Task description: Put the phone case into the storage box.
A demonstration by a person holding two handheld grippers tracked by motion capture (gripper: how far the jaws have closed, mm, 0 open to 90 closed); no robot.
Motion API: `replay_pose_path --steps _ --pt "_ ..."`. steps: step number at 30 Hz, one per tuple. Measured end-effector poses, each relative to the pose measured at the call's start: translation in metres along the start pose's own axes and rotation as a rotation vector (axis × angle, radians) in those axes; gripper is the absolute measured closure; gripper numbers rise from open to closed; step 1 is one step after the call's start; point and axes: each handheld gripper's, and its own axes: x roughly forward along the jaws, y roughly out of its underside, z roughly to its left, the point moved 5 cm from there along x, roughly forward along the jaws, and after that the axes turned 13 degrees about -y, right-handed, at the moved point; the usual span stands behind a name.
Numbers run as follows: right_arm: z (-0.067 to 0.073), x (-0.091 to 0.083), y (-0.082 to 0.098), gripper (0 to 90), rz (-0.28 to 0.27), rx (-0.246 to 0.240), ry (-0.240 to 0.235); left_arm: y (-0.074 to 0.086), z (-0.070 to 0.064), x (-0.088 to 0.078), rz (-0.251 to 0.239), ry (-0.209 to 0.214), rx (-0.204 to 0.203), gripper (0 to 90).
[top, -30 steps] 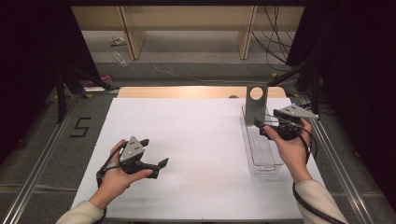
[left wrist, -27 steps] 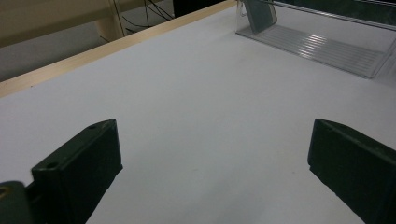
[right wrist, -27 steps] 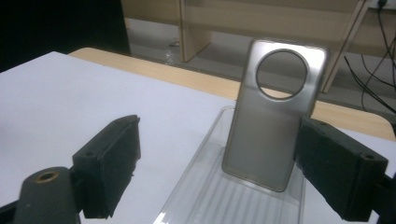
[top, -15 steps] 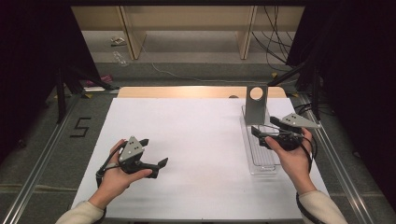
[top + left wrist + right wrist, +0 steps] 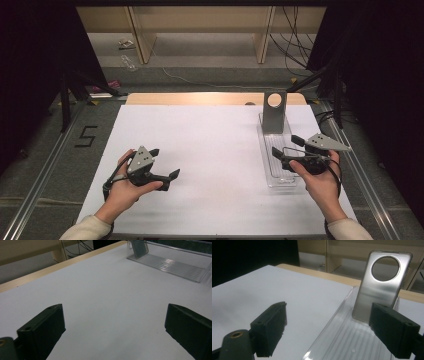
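A silver phone case (image 5: 274, 112) with a round camera hole stands upright at the far end of a clear ribbed plastic tray (image 5: 268, 170) on the right of the white table. My right gripper (image 5: 287, 146) hovers open over the tray's near half, pointing left and away, nothing between its jaws. In the right gripper view the case (image 5: 379, 290) rises just ahead of the open gripper (image 5: 329, 315), with the tray (image 5: 342, 340) below. My left gripper (image 5: 164, 163) rests open and holding nothing at the front left. In the left gripper view the open gripper (image 5: 115, 315) faces bare white surface, the tray (image 5: 172, 265) far off.
The white sheet (image 5: 200, 150) covers the table, with a wooden edge (image 5: 200, 98) along its far side. Metal rails (image 5: 45, 170) run down both sides. Shelf legs and cables (image 5: 295, 45) stand beyond the table. A "5" mark (image 5: 86, 136) is on the floor at left.
My right gripper has drawn back toward the person along the tray, away from the phone case. The left gripper has stayed still.
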Motion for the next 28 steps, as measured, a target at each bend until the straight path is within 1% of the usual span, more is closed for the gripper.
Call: replay_pose_path --steps 6,10,14,22,26,28 --pt "0.005 -0.003 0.010 16.0 0.017 -0.005 -0.021 0.000 0.000 0.000 0.000 0.000 0.002 2.2" --pt "0.007 -0.005 0.015 16.0 0.018 -0.001 -0.029 0.000 0.000 0.000 0.000 0.002 -0.002 2.2" --pt "0.009 -0.006 0.020 16.0 0.025 -0.011 -0.037 0.000 0.000 0.000 0.000 0.002 -0.002 2.2" --pt "0.011 -0.008 0.024 16.0 0.016 -0.016 -0.046 0.001 0.000 0.000 0.000 0.003 0.000 2.2" --pt "0.012 -0.009 0.024 16.0 -0.006 -0.019 -0.053 0.000 0.000 0.001 -0.002 0.004 -0.004 2.3" --pt "0.012 -0.009 0.023 16.0 -0.014 -0.020 -0.049 0.000 0.000 0.001 -0.001 0.005 -0.005 2.2"
